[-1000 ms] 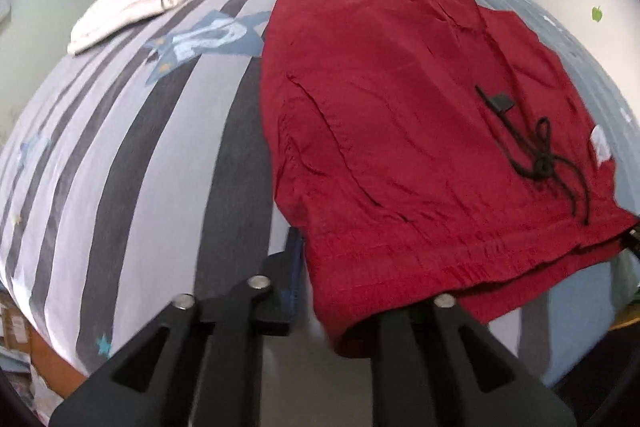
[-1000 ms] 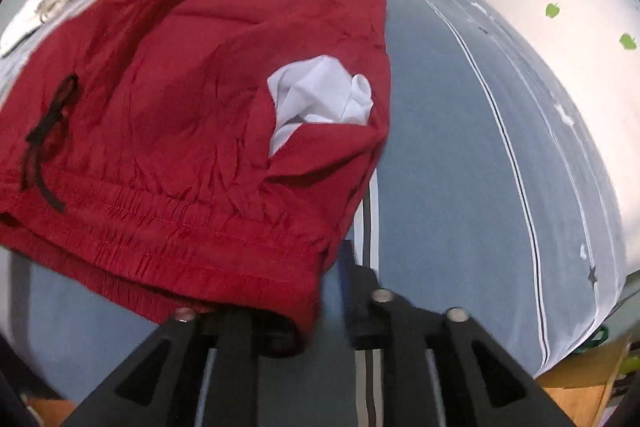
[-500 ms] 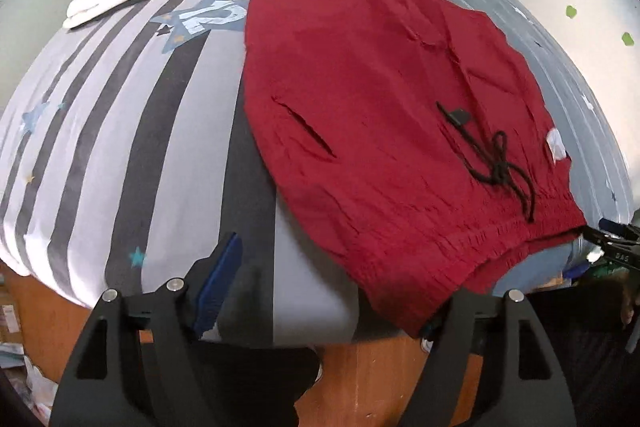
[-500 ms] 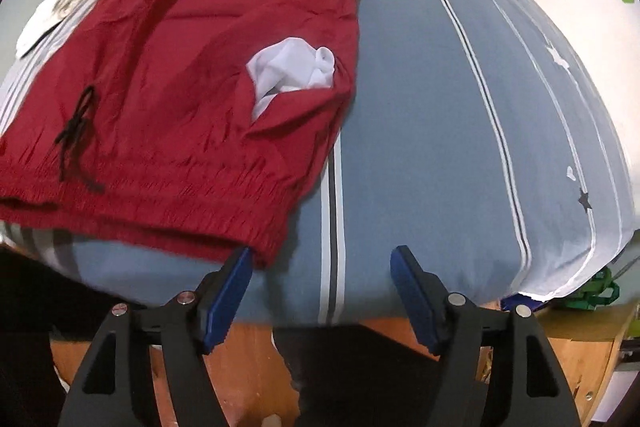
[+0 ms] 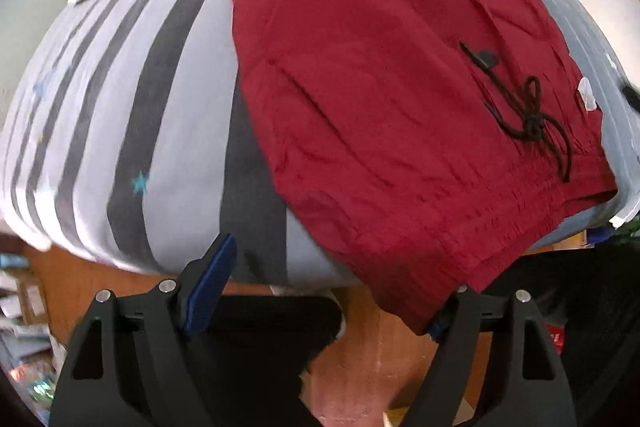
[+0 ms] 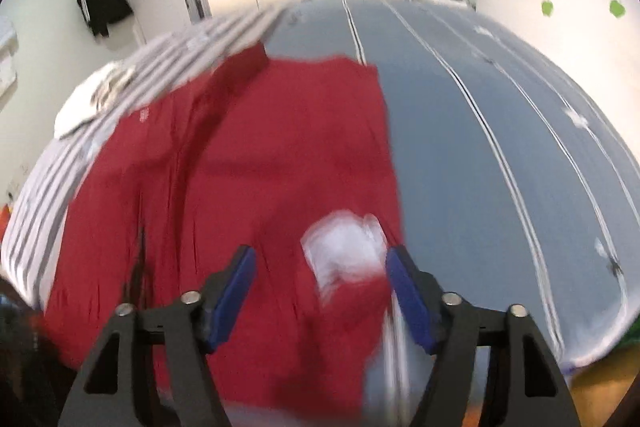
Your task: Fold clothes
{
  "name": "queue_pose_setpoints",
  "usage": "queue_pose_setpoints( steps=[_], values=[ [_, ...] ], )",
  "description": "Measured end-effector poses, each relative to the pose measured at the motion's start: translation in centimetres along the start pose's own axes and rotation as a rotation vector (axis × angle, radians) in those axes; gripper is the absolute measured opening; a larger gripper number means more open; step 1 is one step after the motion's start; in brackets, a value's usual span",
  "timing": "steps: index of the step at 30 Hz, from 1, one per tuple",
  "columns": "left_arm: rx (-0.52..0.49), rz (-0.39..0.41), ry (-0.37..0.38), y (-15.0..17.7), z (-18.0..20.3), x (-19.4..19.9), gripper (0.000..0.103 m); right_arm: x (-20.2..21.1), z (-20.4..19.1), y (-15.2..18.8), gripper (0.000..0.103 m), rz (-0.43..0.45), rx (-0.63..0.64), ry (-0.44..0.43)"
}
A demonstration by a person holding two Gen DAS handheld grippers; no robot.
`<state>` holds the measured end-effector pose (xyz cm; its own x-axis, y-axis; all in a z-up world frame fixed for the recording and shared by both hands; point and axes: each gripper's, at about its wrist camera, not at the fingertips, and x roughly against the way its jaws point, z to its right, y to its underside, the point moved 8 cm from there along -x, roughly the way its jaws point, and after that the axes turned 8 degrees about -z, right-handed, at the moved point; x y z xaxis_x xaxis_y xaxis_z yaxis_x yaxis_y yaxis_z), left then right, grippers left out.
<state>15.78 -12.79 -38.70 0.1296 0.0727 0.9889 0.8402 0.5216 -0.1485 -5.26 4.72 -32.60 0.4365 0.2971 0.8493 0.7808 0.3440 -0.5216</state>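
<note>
Striped bedsheet (image 5: 120, 75), creased red shorts (image 5: 384, 99) (black drawstring (image 5: 524, 115)), elastic waistband overhanging edge

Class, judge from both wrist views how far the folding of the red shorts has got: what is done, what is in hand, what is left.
Done: the red shorts lie spread flat on the striped bed, waistband at the near edge. In hand: nothing; the left gripper and right gripper are both open, the right one above the white pocket lining that pokes out. Left: every fold; none shows yet.
</note>
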Motion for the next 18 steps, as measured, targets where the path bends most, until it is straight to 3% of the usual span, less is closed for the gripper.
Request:
queue_pose_setpoints(
  steps=[3,9,11,12,18],
  values=[
    [0.005,0.023,0.003,0.6,0.2,1.1,0.077,-3.5,-3.2,-4.4,0.046,0.031,0.003,-0.040],
    [0.013,0.004,0.015,0.9,0.0,0.3,0.085,-12.3,-6.5,-10.1,0.045,0.012,0.004,-0.017],
    [0.049,-0.047,0.032,1.0,-0.4,-0.7,0.085,-15.9,-6.0,-9.8,0.043,-0.080,-0.017,0.025],
    [0.064,-0.048,0.049,1.0,-0.6,-0.7,0.085,-17.7,-5.6,-9.7,0.035,-0.127,-0.028,0.051],
    [0.055,0.031,0.136,1.1,-0.5,2.7,0.085,-18.6,-4.9,-10.3,0.035,-0.045,0.008,0.097]
  ],
)
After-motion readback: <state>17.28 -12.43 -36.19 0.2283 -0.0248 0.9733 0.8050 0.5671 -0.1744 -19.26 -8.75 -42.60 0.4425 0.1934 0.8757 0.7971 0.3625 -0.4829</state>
